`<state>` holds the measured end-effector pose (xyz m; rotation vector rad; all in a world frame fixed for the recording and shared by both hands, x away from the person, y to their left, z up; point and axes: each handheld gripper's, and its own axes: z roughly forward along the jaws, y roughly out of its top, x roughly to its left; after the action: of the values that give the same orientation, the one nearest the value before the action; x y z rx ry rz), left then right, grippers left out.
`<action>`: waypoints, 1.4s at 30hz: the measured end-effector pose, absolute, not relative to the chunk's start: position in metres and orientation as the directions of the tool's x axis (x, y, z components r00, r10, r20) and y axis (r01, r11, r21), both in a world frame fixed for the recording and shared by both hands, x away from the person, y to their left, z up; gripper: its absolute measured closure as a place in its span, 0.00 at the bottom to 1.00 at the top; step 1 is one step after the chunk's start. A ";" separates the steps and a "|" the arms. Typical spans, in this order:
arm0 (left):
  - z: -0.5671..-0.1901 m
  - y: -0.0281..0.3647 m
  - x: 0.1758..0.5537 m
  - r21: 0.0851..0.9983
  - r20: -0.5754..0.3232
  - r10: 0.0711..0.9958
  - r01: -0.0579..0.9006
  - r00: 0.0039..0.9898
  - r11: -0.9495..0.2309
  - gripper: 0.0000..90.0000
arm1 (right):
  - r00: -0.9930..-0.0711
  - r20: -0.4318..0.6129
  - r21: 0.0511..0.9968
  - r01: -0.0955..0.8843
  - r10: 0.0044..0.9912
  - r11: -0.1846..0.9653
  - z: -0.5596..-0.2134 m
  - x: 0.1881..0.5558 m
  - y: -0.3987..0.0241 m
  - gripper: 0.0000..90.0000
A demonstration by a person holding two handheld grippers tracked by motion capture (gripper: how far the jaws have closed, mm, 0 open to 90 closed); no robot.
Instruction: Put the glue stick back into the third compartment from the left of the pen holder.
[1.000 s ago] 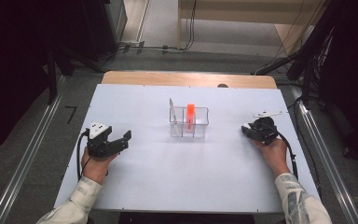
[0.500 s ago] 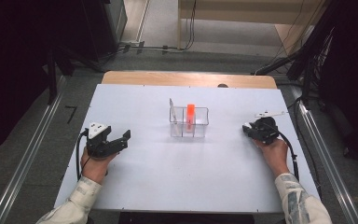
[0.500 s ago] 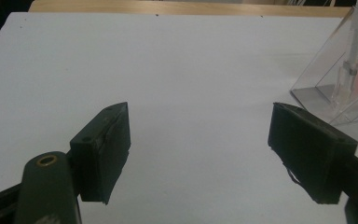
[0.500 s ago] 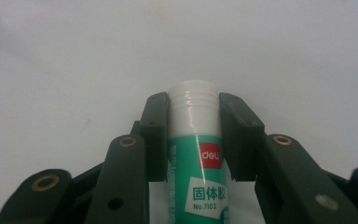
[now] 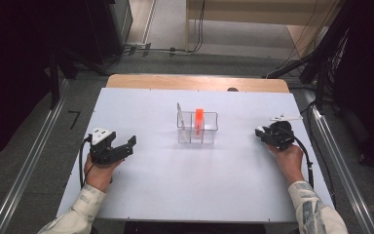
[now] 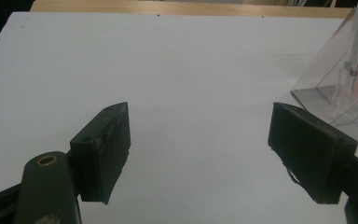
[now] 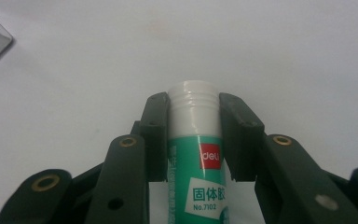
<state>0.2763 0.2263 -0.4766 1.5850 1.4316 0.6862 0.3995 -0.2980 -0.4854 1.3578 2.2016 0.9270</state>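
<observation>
A green-and-white glue stick lies lengthwise between the jaws of my right gripper, which is shut on it just above the white table. That gripper sits at the table's right side, right of a clear plastic organizer. The organizer holds an orange item and a white pen. My left gripper rests at the left of the table with its jaws wide open. Between its pads there is only bare table. The organizer's edge appears at the right of the left gripper view.
The white table ends in a wooden strip at the far edge. Dark equipment and cables stand on the floor beyond and to both sides. Metal rails run along the left and right of the table.
</observation>
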 end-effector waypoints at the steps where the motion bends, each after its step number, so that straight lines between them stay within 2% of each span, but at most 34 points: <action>1: -0.477 0.226 0.276 0.870 -0.147 0.971 0.492 0.187 0.037 0.24 | -0.454 0.014 0.712 0.630 0.891 0.310 -0.484 0.399 -0.298 0.70; 15: -0.477 0.226 0.277 0.871 -0.148 0.972 0.490 0.182 0.041 0.24 | -0.467 0.042 0.745 0.604 0.883 0.283 -0.468 0.389 -0.296 0.70; 42: -0.477 0.227 0.277 0.870 -0.143 0.973 0.492 0.183 0.035 0.24 | -0.519 0.044 0.772 0.559 0.853 0.301 -0.449 0.379 -0.273 0.70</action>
<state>0.2766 0.2267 -0.4771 1.5861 1.4342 0.6935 0.3792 -0.2729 -0.4489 1.2658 2.1986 1.0735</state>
